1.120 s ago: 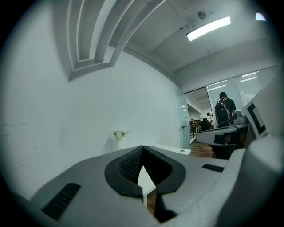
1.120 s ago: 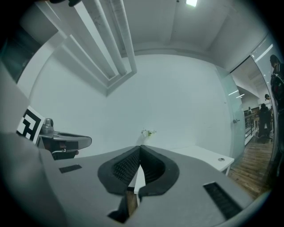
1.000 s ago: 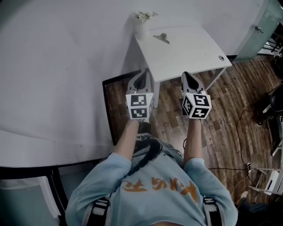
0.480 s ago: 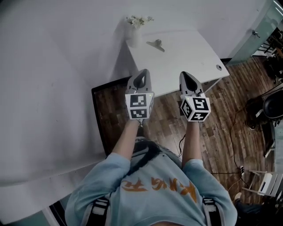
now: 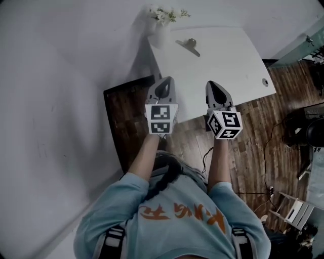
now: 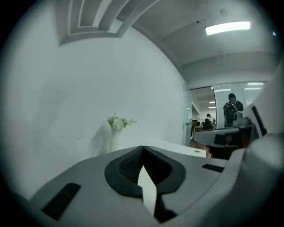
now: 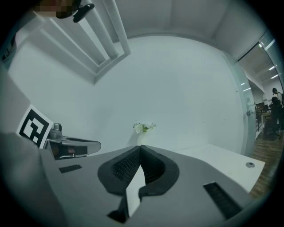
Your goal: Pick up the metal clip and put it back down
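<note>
Open tabletop (image 5: 228, 66) up to the metal clip (image 5: 191, 45); flower vase (image 5: 161, 33) beyond-left, against the wall (image 5: 61, 76)

I can read nothing outright. At six o'clock in the head view, my shirt (image 5: 126, 212) carries orange characters (image 5: 182, 212) across the back, upside down and illegible. The cube (image 5: 161, 119) on my left claw (image 5: 164, 81) and the one on my right claw (image 5: 213, 85) bear only black-and-white square patterns.

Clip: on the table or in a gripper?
On the table. The clip lies on its white top near the flowers; the left gripper and right gripper are both shut and empty, short of it.
</note>
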`<state>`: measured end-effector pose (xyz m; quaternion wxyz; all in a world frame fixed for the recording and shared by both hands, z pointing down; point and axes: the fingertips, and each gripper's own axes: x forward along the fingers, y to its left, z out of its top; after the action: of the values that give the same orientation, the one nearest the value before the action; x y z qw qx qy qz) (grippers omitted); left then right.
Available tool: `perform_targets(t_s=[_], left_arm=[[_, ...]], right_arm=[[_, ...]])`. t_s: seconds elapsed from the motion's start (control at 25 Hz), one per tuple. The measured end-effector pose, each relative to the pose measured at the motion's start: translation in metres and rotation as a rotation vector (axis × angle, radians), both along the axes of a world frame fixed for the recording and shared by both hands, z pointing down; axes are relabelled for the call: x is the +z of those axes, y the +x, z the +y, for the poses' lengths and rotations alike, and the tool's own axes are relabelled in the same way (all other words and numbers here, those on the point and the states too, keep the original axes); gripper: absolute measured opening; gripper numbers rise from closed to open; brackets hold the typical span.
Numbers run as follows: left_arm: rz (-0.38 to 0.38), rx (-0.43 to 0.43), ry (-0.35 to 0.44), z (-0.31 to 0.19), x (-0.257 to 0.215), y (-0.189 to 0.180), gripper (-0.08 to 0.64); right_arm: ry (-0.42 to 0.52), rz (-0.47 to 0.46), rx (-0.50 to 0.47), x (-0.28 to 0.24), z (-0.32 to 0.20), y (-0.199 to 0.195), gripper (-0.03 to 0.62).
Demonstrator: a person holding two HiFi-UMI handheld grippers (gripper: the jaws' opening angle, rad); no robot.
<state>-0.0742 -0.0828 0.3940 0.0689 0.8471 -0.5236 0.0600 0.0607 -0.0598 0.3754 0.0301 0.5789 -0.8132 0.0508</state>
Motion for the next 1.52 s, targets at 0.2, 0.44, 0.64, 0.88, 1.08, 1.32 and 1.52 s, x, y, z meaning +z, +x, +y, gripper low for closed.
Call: perform_targets(t_s=[0.2, 0.44, 0.64, 0.88, 1.08, 1.32, 1.52], left_arm=[[-0.040, 0.036, -0.079, -0.059, 0.040, 0.000, 0.017], [-0.020, 0.065, -0.141, -0.130, 0.061, 0.002, 0.017], [0.014, 0.115, -0.162, -0.163, 0.067, 0.019, 0.017], [0.031, 0.147, -0.217, -0.175, 0.087, 0.048, 0.017], [-0.001, 0.107, -0.235, -0.186, 0.094, 0.056, 0.017], [-0.024, 0.015, -0.252, -0.205, 0.096, 0.064, 0.017], [-0.055, 0.016, -0.280, -0.210, 0.110, 0.088, 0.017]], right_arm=[[-0.088, -0.014, 0.040, 0.034, -0.065, 0.002, 0.012], [-0.146, 0.029, 0.031, 0.052, -0.134, -0.012, 0.012], [-0.173, 0.058, 0.062, 0.058, -0.162, -0.007, 0.012], [-0.236, 0.056, 0.112, 0.081, -0.167, 0.028, 0.012], [-0.245, 0.026, 0.089, 0.090, -0.180, 0.046, 0.012], [-0.244, 0.006, 0.018, 0.090, -0.199, 0.067, 0.012], [-0.279, -0.012, -0.017, 0.108, -0.216, 0.085, 0.012]])
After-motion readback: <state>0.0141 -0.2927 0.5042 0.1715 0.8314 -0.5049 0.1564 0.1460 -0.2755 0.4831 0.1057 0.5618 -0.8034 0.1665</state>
